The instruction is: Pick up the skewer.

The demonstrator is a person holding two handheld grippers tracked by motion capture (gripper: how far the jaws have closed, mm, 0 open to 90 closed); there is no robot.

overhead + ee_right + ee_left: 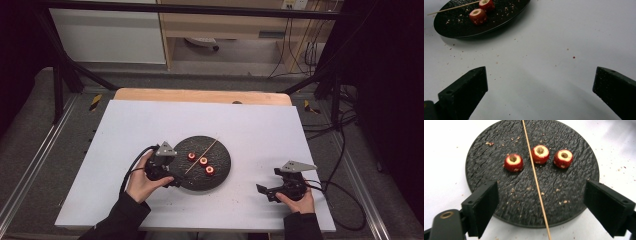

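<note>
Left gripper view: skewer (536,182) lies between left tool's (541,205) spread jaws.

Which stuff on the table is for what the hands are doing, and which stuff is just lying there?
For the job:
- wooden skewer lying across the black plate
- three cored red fruits on that plate
- left gripper, jaws open over the skewer
- right gripper, jaws open, off to the side

Just lying about:
- crumbs on the white table
</note>
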